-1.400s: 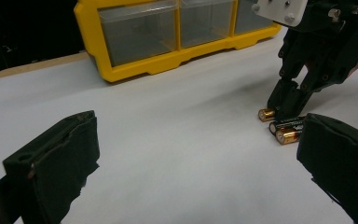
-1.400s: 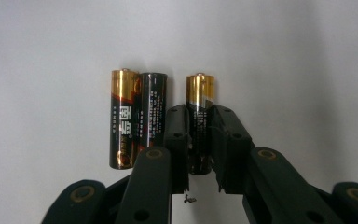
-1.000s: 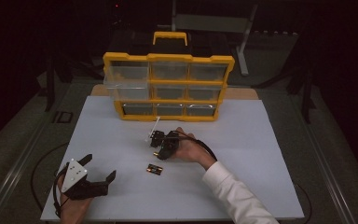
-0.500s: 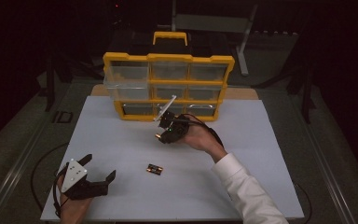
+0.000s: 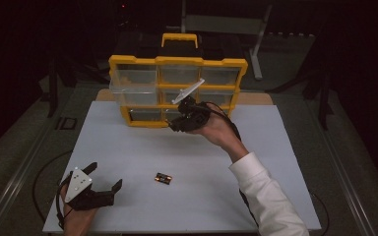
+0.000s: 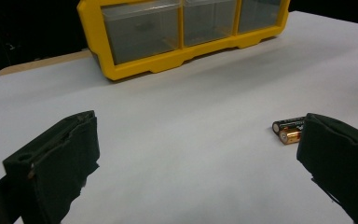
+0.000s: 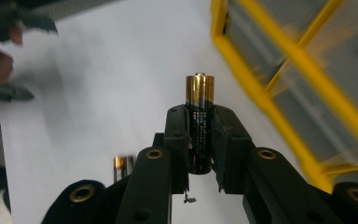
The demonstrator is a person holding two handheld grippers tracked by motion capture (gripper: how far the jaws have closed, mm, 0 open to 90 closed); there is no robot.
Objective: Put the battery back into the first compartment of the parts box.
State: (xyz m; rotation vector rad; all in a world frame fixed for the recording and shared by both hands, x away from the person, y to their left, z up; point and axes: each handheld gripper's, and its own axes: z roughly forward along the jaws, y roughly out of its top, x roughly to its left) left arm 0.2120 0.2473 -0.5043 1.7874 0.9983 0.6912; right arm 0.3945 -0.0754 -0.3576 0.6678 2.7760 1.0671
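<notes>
My right gripper [image 5: 176, 123] hangs in the air just in front of the yellow drawer organizer [image 5: 177, 61], shut on a black-and-gold battery [image 7: 199, 100] that stands upright between its jaws. Two more batteries [image 5: 163, 179] lie side by side on the white table [image 5: 128, 147]; in the left gripper view these batteries [image 6: 289, 130] sit just ahead of the right jaw. The left gripper [image 5: 106, 176] rests at the table's near left corner, jaws open wide and nothing between them [image 6: 198, 123]. The right gripper view shows the loose batteries [image 7: 121, 165] below and the organizer [image 7: 279, 79] close on the right, blurred.
The organizer has clear drawers in rows and a yellow handle [image 5: 179, 38] on top. Its left middle drawer [image 5: 133, 93] sticks out a little. A cable [image 5: 44, 172] trails off the table's left edge. Dark floor and chair legs surround the table.
The right gripper has risen from the table's middle and moved back toward the organizer, carrying the battery. The left gripper and the two loose batteries stayed put.
</notes>
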